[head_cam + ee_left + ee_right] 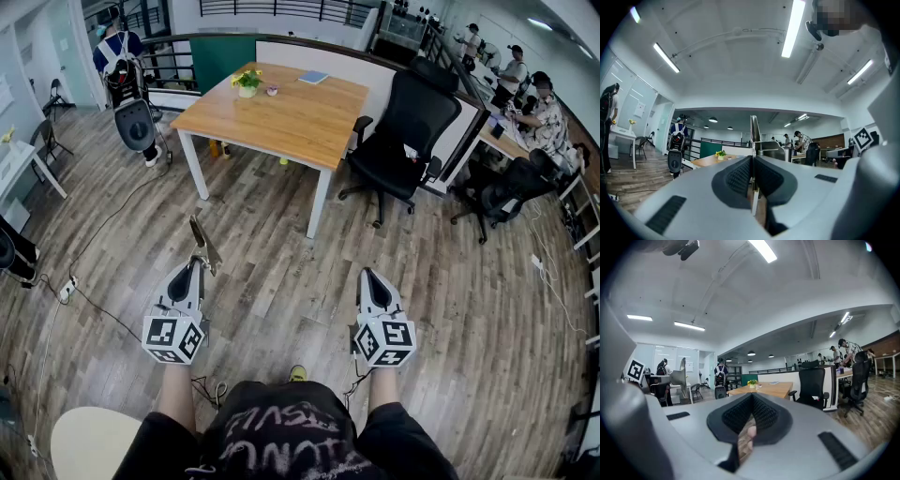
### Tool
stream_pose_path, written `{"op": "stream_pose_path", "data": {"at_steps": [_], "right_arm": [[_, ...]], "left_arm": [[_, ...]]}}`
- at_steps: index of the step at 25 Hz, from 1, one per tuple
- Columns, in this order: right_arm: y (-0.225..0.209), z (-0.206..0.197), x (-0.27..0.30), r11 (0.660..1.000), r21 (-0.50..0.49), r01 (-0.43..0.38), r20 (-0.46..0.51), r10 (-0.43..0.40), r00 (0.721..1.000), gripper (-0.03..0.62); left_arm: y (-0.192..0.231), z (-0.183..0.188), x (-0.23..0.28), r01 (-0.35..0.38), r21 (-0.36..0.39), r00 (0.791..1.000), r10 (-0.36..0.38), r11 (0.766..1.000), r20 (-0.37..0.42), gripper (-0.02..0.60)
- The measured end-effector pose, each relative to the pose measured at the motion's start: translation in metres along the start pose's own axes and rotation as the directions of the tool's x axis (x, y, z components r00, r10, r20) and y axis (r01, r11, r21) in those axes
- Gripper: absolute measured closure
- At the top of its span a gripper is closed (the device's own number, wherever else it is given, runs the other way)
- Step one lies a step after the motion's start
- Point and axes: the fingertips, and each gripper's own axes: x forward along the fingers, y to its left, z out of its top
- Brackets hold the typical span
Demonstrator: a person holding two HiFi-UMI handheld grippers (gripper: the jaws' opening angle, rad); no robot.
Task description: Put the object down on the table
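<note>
The carrying step is in hand: the object has not yet reached the counter. The person stands on the wooden floor (pixel 272 281) with both tools held out low in front.

The left tool (pixel 196 266) is clamped on a thin flat object (pixel 204 246). In the left gripper view the pads press together on its lower edge. The rest of the plate stands up edge-on above them (pixel 753 129). What the object is made of cannot be told.

The right tool (pixel 371 276) has its jaws together at the tips, with nothing between them. The right gripper view shows only floor through the gap below the pads.

The wooden counter (pixel 300 122) is well apart from the person, ahead and slightly to the right. A small potted plant (pixel 247 82) and a blue book (pixel 313 77) sit near its far edge. Most of the top is bare. A black office chair (pixel 405 131) stands just beside its right end.

The next move probably calls for walking forward to the near edge of the counter. The left tool would then lower the plate onto a bare patch, tilting it flat so it does not land on its edge, before the jaws part.
</note>
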Motion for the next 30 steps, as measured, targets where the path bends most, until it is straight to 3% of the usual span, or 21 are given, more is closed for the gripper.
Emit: {"op": "stream_pose_path", "data": {"at_steps": [30], "right_arm": [[-0.026,0.001,-0.001,1.000,0.019,-0.014,0.016,0.014,1.000,0.589]], "left_arm": [[-0.023,-0.004,0.014,-0.009,0.017,1.000,0.010,1.000,-0.015,0.568]]}}
